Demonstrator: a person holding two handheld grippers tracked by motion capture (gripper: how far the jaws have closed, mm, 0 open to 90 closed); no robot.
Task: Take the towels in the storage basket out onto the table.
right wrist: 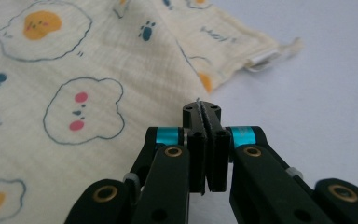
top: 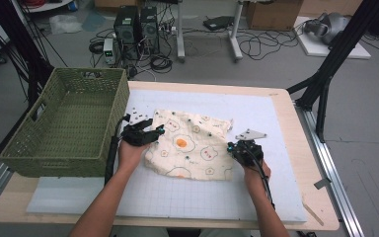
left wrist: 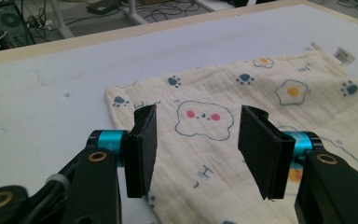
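A cream cloth (top: 192, 143) printed with fried eggs, paw prints and little faces lies crumpled on the white mat. My left gripper (top: 158, 131) rests at the cloth's left edge. In the left gripper view the cloth (left wrist: 261, 93) lies under the left gripper (left wrist: 198, 116), whose jaws stand apart with nothing pressed between the pads. My right gripper (top: 233, 147) sits at the cloth's right edge. In the right gripper view the right gripper (right wrist: 202, 109) has its pads closed together, the cloth (right wrist: 74, 70) spreads to their left, and I see no fabric between them.
A green woven basket (top: 118, 98) stands at the table's left, close to my left hand. The white gridded mat (top: 256, 187) covers most of the wooden table. A small white label (right wrist: 261, 58) sticks out of the cloth's corner. Cables and computers lie on the floor beyond.
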